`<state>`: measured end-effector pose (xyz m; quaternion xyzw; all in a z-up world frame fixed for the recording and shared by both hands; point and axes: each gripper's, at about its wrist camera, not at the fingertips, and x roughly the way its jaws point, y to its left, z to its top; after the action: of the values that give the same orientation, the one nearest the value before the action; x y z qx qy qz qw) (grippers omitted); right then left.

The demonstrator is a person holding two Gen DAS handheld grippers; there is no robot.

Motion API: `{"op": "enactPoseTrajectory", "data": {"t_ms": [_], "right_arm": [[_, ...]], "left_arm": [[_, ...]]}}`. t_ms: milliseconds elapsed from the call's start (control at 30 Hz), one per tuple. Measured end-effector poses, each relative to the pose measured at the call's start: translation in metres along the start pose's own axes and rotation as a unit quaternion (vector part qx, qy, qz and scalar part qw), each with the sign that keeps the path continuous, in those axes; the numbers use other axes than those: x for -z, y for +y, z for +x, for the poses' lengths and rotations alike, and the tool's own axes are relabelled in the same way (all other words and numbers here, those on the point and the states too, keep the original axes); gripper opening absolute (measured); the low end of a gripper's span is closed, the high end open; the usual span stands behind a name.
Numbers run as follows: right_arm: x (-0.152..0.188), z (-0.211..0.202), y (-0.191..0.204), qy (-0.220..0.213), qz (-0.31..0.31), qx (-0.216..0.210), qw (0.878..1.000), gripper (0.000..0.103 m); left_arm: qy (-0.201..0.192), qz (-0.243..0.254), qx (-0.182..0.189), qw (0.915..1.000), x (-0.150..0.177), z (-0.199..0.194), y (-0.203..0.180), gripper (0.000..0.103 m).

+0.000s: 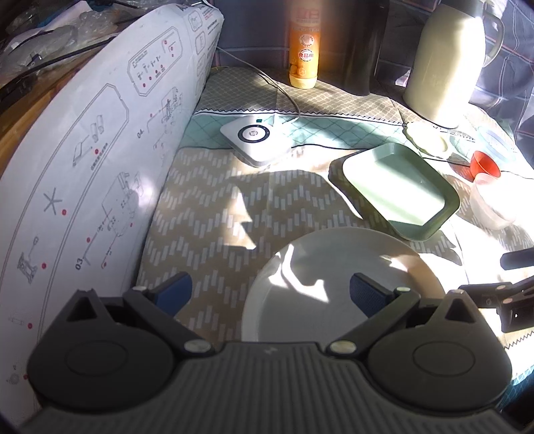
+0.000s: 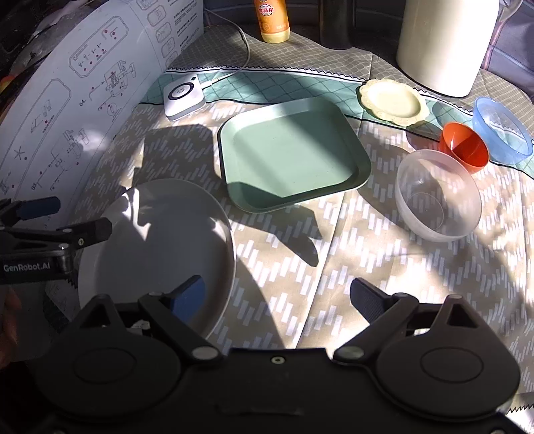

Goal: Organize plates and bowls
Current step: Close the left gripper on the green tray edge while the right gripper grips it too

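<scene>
A round white plate (image 1: 343,280) (image 2: 160,247) lies near the front on the patterned cloth. A square green plate (image 1: 393,187) (image 2: 290,150) lies behind it. A clear bowl (image 2: 437,197) (image 1: 490,200), a red cup (image 2: 464,147) (image 1: 485,163), a blue bowl (image 2: 500,130) and a cream scalloped dish (image 2: 393,100) (image 1: 427,137) stand to the right. My left gripper (image 1: 270,293) (image 2: 66,217) is open and empty above the white plate's left rim. My right gripper (image 2: 277,297) is open and empty just right of that plate; it also shows in the left wrist view (image 1: 514,277).
A large white instruction sheet (image 1: 93,160) (image 2: 83,93) stands curved along the left. A small white HP device (image 1: 257,137) (image 2: 183,95) with a cable sits behind. An orange bottle (image 1: 303,43) (image 2: 272,20) and a cream jug (image 1: 447,60) (image 2: 444,43) stand at the back.
</scene>
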<state>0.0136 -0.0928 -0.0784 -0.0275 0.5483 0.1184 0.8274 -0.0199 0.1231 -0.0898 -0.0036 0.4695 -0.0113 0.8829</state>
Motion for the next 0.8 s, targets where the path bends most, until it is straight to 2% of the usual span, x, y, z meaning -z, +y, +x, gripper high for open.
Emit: {"op": "enactPoseTrajectory", "data": {"t_ms": [233,367,633,800], "right_arm": [[-0.007,-0.004,-0.008,-0.009,0.009,0.003,1.0,0.095],[-0.02,-0.01,-0.013,-0.017,0.017,-0.017,1.0,0.095],[-0.066,-0.019,-0.018,-0.062,0.005,-0.01,0.998,0.095],[-0.1,-0.015,-0.035,-0.081,0.019,-0.011,0.996,0.095]], "left_arm": [[-0.007,0.001,0.003,1.0,-0.013,0.005,-0.004,0.103],[-0.011,0.009,0.007,0.9999,-0.023,0.007,-0.007,0.103],[-0.016,0.023,0.017,0.9995,-0.049,0.02,-0.024,0.103],[-0.022,0.039,0.02,0.9988,-0.066,0.026,-0.037,0.103]]}}
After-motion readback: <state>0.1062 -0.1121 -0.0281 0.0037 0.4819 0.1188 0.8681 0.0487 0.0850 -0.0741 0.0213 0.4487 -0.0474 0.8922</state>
